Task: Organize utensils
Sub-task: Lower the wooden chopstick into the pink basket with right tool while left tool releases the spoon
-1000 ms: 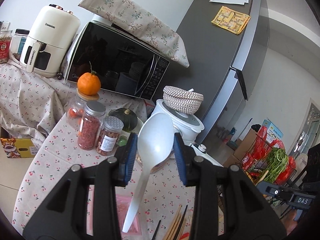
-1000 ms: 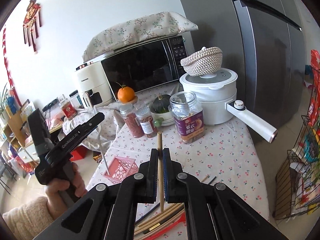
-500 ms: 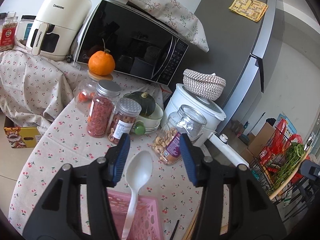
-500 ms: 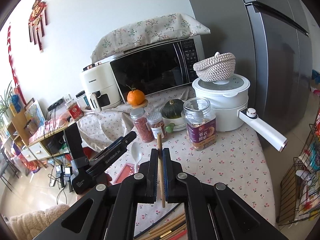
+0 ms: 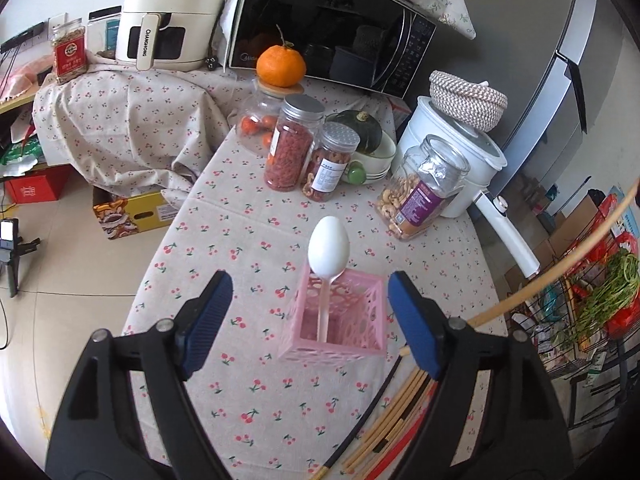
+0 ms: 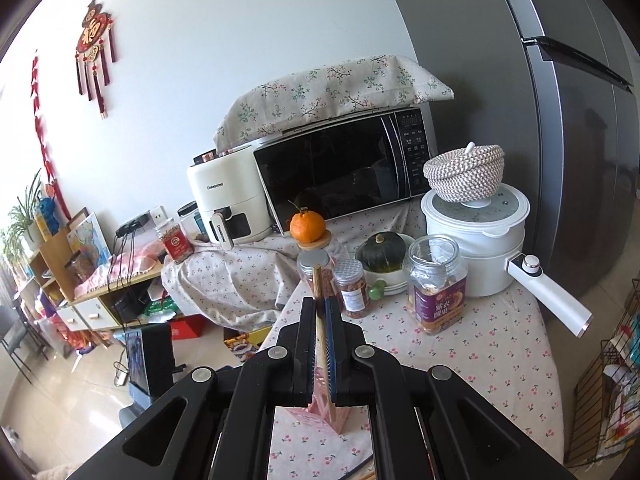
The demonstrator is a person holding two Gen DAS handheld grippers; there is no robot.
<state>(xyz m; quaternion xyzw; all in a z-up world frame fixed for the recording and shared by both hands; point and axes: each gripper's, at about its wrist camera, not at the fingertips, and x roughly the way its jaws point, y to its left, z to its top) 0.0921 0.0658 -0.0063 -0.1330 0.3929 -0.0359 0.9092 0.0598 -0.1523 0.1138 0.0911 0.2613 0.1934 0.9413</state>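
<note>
microwave (image 5: 332, 28) – behind orange (image 5: 281, 66) | air fryer (image 5: 172, 12) – left | white pot (image 5: 452, 160) – right

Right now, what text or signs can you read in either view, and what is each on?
"CHANGHONG": air fryer body, repeated on its handle.
"福": red wall hanging.
Cashew jar purple label: Chinese characters, too blurred.
Red-labelled jar, small jar label, microwave panel, fridge papers: unreadable.

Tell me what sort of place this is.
Most likely a home kitchen or dining corner: a microwave, a fridge and an air fryer stand around a cloth-covered table crowded with food jars.
</note>
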